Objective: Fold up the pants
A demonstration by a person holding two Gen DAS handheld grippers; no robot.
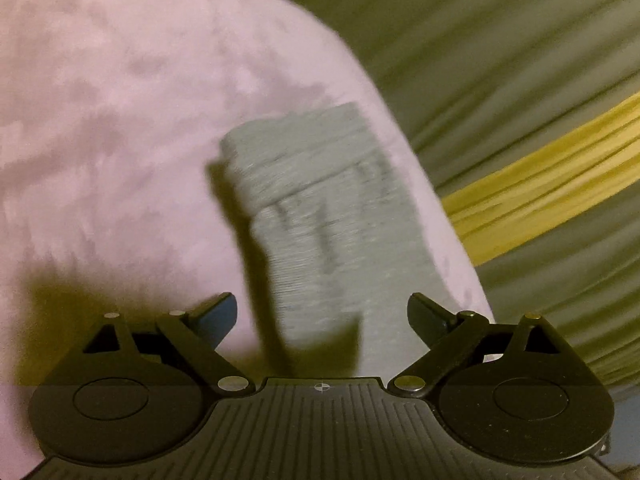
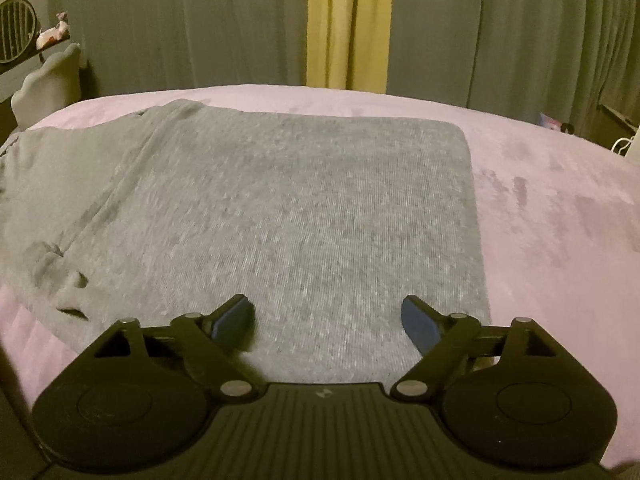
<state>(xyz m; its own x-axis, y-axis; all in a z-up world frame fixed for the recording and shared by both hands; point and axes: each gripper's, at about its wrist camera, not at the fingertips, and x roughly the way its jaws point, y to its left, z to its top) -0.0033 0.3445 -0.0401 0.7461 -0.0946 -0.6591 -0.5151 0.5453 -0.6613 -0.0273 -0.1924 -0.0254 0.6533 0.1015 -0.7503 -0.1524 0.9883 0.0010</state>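
Observation:
Grey pants (image 2: 280, 208) lie flat on a pink bedspread (image 2: 560, 216), with a straight edge at the right and wrinkles at the left. My right gripper (image 2: 326, 320) is open and empty, low over the near edge of the pants. In the blurred left wrist view the pants (image 1: 320, 216) show as a folded grey strip near the bed's right edge. My left gripper (image 1: 322, 316) is open and empty above the near end of that strip.
Grey curtains (image 2: 200, 24) with a yellow strip (image 2: 344, 24) hang behind the bed. A chair back (image 2: 44, 84) and a shelf with a fan (image 2: 16, 32) stand at the far left. The pink bedspread (image 1: 100, 140) spreads left of the pants in the left wrist view.

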